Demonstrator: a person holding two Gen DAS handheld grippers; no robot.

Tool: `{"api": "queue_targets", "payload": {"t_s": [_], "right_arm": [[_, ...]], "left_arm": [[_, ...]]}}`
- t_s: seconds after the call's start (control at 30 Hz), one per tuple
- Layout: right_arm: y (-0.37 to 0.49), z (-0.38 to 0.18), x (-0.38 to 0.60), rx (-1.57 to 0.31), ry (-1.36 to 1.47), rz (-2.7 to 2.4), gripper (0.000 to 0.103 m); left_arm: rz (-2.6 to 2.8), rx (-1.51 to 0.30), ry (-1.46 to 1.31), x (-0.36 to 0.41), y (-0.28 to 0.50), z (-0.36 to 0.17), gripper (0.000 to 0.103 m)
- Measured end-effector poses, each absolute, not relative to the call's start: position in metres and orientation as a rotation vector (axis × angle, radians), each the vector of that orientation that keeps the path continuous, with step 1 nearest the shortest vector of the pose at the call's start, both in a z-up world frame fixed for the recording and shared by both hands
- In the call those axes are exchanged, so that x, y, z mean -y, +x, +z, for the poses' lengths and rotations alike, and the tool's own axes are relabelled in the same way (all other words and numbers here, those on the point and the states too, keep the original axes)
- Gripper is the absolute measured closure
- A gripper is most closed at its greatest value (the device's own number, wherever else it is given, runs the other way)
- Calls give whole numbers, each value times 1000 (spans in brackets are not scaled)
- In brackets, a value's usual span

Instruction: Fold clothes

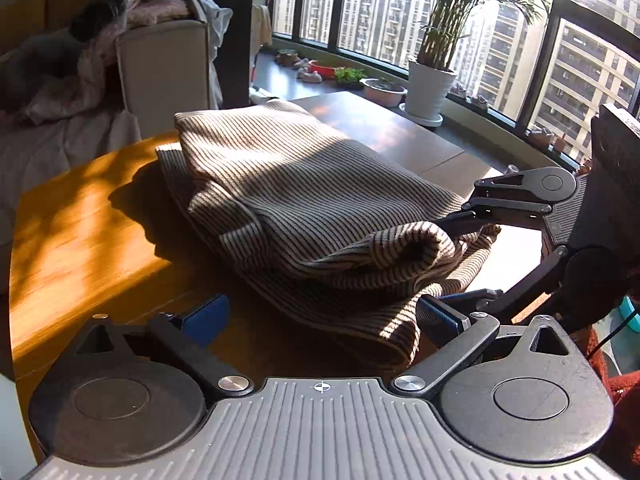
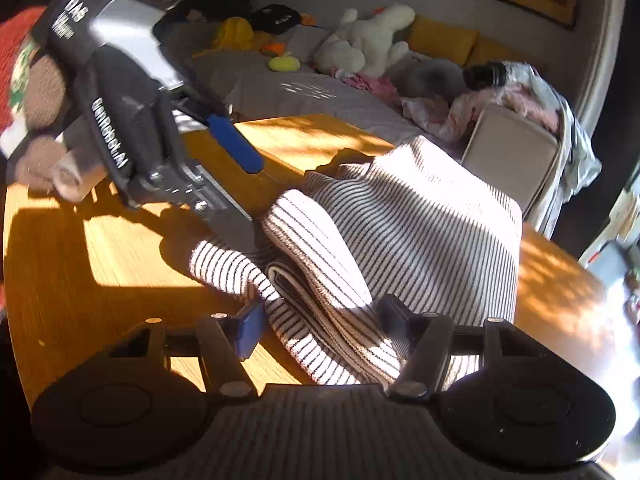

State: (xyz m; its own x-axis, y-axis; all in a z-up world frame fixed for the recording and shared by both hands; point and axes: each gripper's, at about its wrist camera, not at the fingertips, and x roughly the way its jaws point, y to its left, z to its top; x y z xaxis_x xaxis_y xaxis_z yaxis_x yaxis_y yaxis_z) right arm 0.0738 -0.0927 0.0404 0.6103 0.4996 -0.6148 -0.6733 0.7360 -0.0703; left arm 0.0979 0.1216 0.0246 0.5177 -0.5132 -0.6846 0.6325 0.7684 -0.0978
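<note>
- The left wrist view shows big windows [image 1: 400, 12] with tall buildings outside, a palm in a white pot [image 1: 428, 88] and small bowls on the sill. The right wrist view does not show these.
- The right wrist view shows a sofa [image 2: 320, 92] with a white soft toy [image 2: 368, 40], yellow cushions [image 2: 444, 42] and framed pictures on the wall. The left wrist view shows only the sofa's end with a heap of clothes on it.
- The striped sweater [image 1: 304, 200] lies folded in layers on the wooden table [image 1: 80, 232]. It sits toward the table's window side. One rolled fold bulges up at its near end.
- Sun and dark shadows fall across the table and the sweater.
- In the right wrist view, part of a hand and a red sleeve [image 2: 16, 52] show at the table's left edge, behind the other tool.
- The left gripper [image 1: 320, 316] has its blue-padded fingers [image 1: 208, 316] wide apart. The sweater's near edge lies between them. The right pad is right beside the cloth; I cannot tell if it touches. It holds nothing.
- The right gripper [image 2: 324, 324] also has its fingers [image 2: 248, 328] apart, with a corner of the sweater lying between them. It does not pinch the cloth.
- In the left wrist view, the right gripper's upper finger sits against the rolled fold.
</note>
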Motion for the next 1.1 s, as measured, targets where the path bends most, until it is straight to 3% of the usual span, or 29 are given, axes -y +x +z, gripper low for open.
{"api": "queue_targets", "payload": {"t_s": [0.13,0.3,0.4,0.53,0.67,0.83,0.9,0.97,1.1], "right_arm": [[108,46,129,-738,37,704,54],[113,44,142,-770,132,715,55],[100,49,126,-702,-18,707,52],[55,52,106,-529,-352,691,34],[32,31,90,-410,-674,623,29],[42,26,77,-357,-727,551,28],[48,25,72,-355,-762,552,39],[51,26,67,-355,-801,560,66],[42,43,64,-308,-871,558,76]], "left_arm": [[-745,-754,197,-123,87,23,0],[-666,-798,283,-100,94,1,0],[-600,-809,240,-96,107,-3,0],[-584,-822,142,-100,119,5,0],[-577,-816,134,-97,118,8,0],[-576,-822,88,-97,123,9,0],[-573,-812,69,-101,122,11,0],[-576,-792,53,-109,117,16,0],[-581,-751,20,-124,109,27,0]]}}
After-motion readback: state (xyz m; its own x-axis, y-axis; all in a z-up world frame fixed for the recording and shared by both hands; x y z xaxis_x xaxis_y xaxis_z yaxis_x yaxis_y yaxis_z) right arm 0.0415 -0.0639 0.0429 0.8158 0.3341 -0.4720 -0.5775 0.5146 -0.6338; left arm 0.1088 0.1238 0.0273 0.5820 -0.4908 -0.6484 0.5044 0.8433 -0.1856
